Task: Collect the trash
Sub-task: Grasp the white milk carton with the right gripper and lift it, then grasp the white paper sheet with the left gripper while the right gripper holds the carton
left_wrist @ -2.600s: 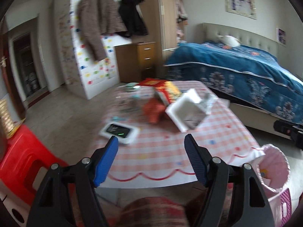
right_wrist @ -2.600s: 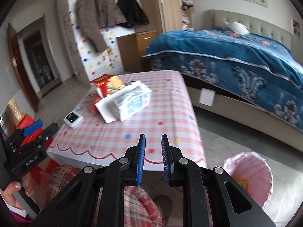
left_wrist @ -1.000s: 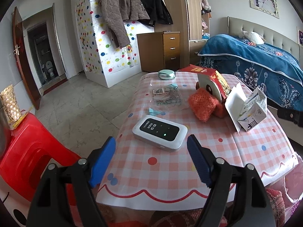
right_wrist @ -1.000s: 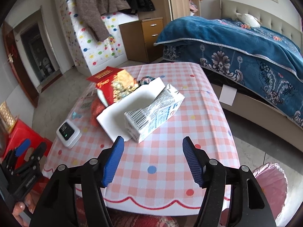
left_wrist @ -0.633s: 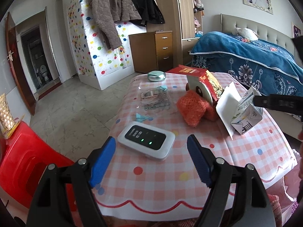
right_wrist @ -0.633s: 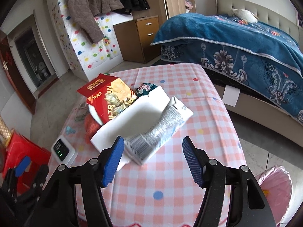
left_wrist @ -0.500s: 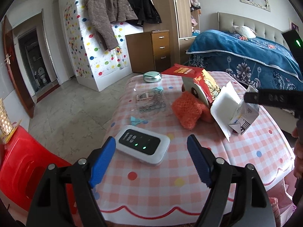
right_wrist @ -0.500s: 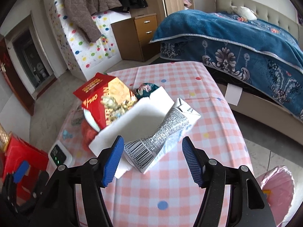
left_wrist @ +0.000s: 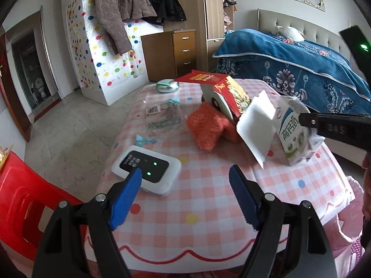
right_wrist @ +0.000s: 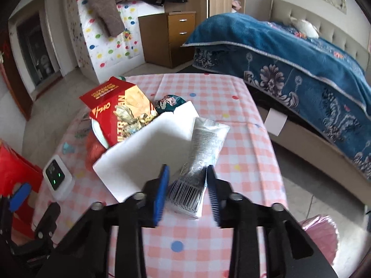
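Bed (right_wrist: 301, 53): blue patterned cover, far right of the room, beyond the table.
Table (left_wrist: 208, 208): pink-and-white checked cloth with coloured dots; it bears all the clutter.
Red stool (left_wrist: 20, 199): on the floor, left of the table's near corner.
Pink bin (right_wrist: 322, 234): on the floor at the near right, below the table edge.
White flat sheet (right_wrist: 148, 153): propped at a tilt mid-table, leaning against the red snack box (right_wrist: 118, 113).
Milk carton (right_wrist: 201, 157): crumpled, white with a barcode, lying on the right half of the table beside the white sheet, its barcode end nearest.
Orange mesh wad (left_wrist: 208, 127): just left of the red box, touching it.
White device (left_wrist: 146, 169): black screen with green lights, near left part of the table.
Right gripper (right_wrist: 187, 192): its jaws have just been closing, and the blue pads now clench the carton's barcode end from both sides.
Left gripper (left_wrist: 185, 197): jaws released and wide, hanging over the near table edge; nothing between them, the white device just beyond its left finger.
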Tool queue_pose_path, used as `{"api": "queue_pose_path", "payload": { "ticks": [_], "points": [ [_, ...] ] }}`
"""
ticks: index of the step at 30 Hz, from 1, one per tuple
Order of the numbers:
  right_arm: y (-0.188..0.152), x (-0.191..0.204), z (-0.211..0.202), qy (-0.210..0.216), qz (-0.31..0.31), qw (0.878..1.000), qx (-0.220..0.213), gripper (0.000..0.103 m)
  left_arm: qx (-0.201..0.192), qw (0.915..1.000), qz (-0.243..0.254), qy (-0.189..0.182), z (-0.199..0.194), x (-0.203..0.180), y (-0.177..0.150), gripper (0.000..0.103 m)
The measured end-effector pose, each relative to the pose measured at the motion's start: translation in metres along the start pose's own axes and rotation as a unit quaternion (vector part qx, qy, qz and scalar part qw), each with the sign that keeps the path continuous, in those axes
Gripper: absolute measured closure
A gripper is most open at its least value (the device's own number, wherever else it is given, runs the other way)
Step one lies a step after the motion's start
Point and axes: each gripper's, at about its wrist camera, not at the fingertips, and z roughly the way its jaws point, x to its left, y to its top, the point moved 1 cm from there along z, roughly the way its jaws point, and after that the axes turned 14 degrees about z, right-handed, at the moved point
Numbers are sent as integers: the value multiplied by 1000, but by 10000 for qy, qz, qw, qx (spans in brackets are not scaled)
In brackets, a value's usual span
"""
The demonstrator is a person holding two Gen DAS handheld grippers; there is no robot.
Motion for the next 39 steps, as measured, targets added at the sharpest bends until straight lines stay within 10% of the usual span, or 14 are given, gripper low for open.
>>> {"api": "queue_pose_path", "payload": {
  "ticks": [21,31,39],
  "points": [
    [-16,-45,-12,364,-261,9989,152,68,333,9951,-96,-924,68,-53,47,44],
    [-13,-49,-10,498,-122,9985,189,61,431,9892,-187,-1391,75,-58,43,98],
    [-21,-49,-24,522,-100,9986,74,51,-68,9942,-23,-1071,13,-49,13,102]
  ]
}}
